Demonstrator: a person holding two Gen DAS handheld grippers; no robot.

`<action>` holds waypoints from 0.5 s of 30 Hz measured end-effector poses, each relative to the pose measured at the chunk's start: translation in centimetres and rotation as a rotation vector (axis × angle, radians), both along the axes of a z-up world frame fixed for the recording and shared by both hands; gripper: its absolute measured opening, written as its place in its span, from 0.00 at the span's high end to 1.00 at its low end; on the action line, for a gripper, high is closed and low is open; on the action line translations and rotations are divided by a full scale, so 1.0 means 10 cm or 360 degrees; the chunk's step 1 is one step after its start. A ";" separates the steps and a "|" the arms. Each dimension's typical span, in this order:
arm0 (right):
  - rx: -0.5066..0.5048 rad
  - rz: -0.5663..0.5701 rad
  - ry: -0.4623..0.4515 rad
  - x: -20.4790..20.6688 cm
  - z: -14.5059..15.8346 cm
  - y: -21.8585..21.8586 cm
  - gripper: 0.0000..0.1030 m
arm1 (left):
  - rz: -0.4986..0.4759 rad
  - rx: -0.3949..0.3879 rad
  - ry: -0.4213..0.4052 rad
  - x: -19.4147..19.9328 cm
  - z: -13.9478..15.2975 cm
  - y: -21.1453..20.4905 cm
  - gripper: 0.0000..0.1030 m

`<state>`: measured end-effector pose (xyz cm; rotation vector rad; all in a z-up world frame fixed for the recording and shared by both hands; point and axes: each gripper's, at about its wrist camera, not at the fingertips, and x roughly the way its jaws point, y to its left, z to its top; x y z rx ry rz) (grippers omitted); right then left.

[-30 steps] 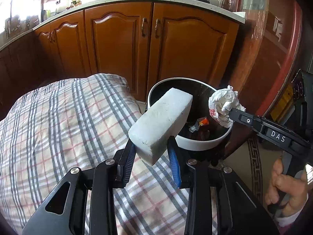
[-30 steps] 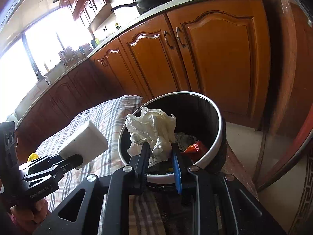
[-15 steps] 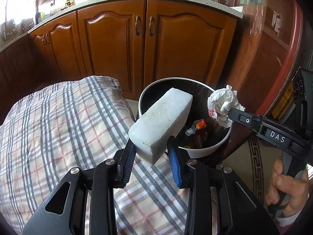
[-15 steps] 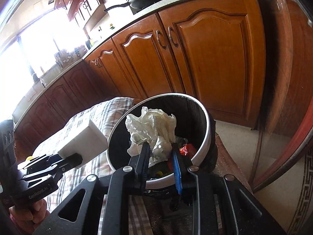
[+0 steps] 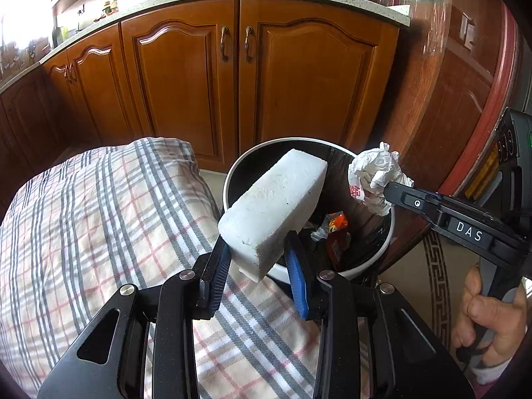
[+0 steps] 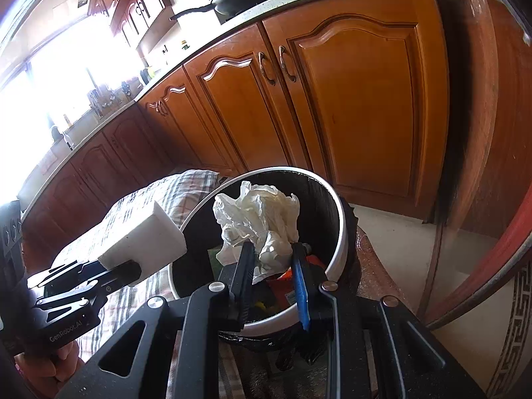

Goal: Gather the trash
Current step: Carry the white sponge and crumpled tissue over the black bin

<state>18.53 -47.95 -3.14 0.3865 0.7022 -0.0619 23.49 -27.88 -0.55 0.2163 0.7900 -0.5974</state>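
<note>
Gripping, left tongs [image 5: 257,267]: clamped on white foam block [image 5: 276,212], held at bin rim.
Right tongs [image 6: 272,272]: clamped on crumpled paper [image 6: 259,219], held over white-rimmed trash bin [image 6: 339,252].

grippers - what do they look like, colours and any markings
Both are black angular linkage frames with silver pivot bolts. The left gripper and right gripper each have one black ribbed pad and one blue. Side lettering reads "DAS" on the right, "GenRobot.AI" on the left. A bare hand grips the handle.

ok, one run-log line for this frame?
left gripper: shut on foam block | right gripper: shut on crumpled paper | both over trash bin | nothing released yet
</note>
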 end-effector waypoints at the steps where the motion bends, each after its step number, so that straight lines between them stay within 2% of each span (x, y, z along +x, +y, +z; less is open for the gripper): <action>1: -0.0001 0.0000 0.0002 0.01 0.00 -0.01 0.78 | -0.0002 0.0003 -0.0003 0.01 0.00 -0.01 0.70; 15: -0.0033 -0.0005 0.0023 0.11 0.00 -0.05 0.78 | -0.0034 0.0037 -0.0016 0.09 0.02 -0.21 0.70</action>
